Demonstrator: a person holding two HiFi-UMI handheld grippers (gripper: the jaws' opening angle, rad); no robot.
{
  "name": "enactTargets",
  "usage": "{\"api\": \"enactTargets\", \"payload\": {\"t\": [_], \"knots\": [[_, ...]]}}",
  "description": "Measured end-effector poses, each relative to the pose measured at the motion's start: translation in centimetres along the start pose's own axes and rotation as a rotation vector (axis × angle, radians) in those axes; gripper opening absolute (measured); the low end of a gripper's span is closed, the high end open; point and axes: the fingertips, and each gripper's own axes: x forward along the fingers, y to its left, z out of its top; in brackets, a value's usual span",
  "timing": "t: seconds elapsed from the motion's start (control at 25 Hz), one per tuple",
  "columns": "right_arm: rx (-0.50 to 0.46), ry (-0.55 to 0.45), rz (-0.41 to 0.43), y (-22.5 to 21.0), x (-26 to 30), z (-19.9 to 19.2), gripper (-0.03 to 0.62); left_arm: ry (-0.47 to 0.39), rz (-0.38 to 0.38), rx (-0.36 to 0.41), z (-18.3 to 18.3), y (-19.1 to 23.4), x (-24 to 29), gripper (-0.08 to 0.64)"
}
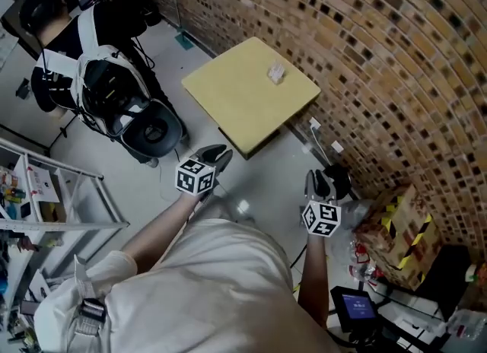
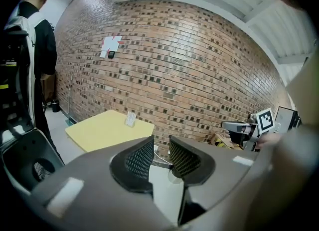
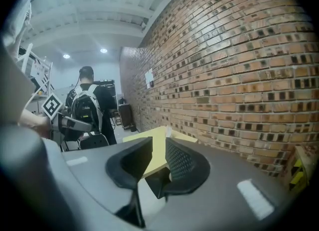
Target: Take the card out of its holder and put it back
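Square yellow tabletop (image 1: 251, 96) beside brown brick wall (image 1: 373, 47), pale floor (image 1: 262, 180) around; small whitish card holder (image 1: 276, 74) on it. Left hand-held gripper (image 1: 216, 155), right hand-held gripper (image 1: 320, 183): jaws spread, empty.

Table by the wall, both grippers just below it in the head view

The table (image 1: 251, 93) sits at upper centre, its far corner near the brick wall (image 1: 380, 39) that fills the upper right. The card holder (image 1: 276, 74) stands on the table toward the wall. The left gripper (image 1: 215, 157) and right gripper (image 1: 320, 184) lie below the table, well apart. A chair (image 1: 152, 129) is left of the table, a rack (image 1: 46, 192) is at the left edge, and a cardboard box (image 1: 396, 226) is at lower right.
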Motion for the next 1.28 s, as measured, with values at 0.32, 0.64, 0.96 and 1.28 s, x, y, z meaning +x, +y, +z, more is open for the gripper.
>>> {"api": "enactTargets", "payload": {"t": [0.32, 0.64, 0.96, 1.28], "knots": [[0.034, 0.004, -0.002, -1.0, 1.5, -0.5, 0.087, 0.001, -0.026, 0.006, 1.6, 1.8, 2.5, 0.118], [0.266, -0.171, -0.011, -0.3, 2.4, 1.6, 0.114, 0.03, -0.059, 0.028, 3.0, 6.0, 2.2, 0.117], [0.283, -0.127, -0.037, 2.9, 5.4, 0.5, 0.124, 0.065, -0.081, 0.033, 3.1, 10.8, 2.3, 0.117], [0.192, -0.099, -0.061, 6.4, 7.5, 0.8, 0.123, 0.1, -0.115, 0.012, 1.8, 13.5, 2.5, 0.117]]}}
